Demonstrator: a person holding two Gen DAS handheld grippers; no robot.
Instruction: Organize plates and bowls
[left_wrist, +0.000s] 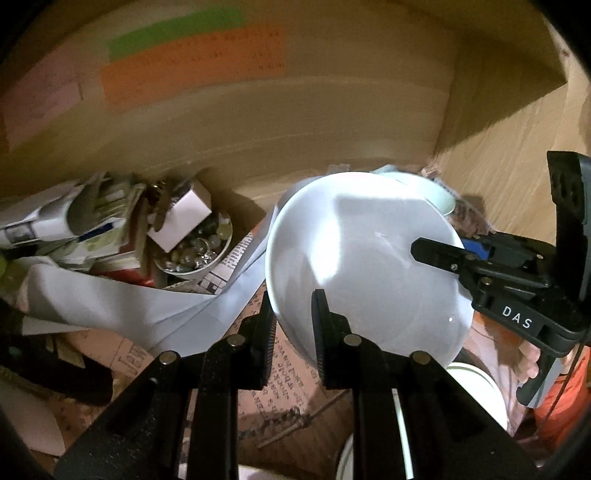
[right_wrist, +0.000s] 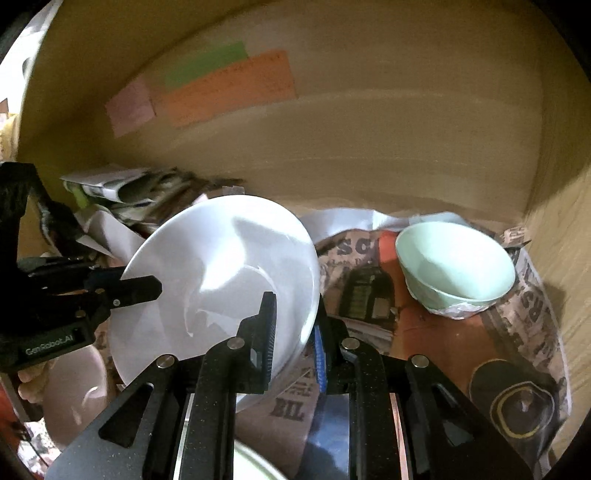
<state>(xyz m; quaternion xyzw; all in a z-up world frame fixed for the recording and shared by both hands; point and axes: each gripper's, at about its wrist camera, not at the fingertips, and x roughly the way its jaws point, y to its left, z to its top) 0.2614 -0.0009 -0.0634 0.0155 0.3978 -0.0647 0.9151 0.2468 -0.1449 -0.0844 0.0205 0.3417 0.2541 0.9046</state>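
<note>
both grippers hold one white plate (right_wrist: 218, 280), tilted above the newspaper (right_wrist: 532, 314): left gripper (left_wrist: 293, 332) and right gripper (right_wrist: 295, 332) each have fingers clamped on its rim. a green bowl (right_wrist: 456, 267) sits beside the plate. next, probably, one releases and the plate gets placed.

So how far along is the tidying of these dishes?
Early, it seems. Nothing looks stacked yet. In hand: the white plate, tilted, pinched at opposite rims by the left hand-held gripper and the right hand-held gripper. Left: setting it down, plus the pale green bowl sitting alone on newspaper and more white dishes below.
</note>
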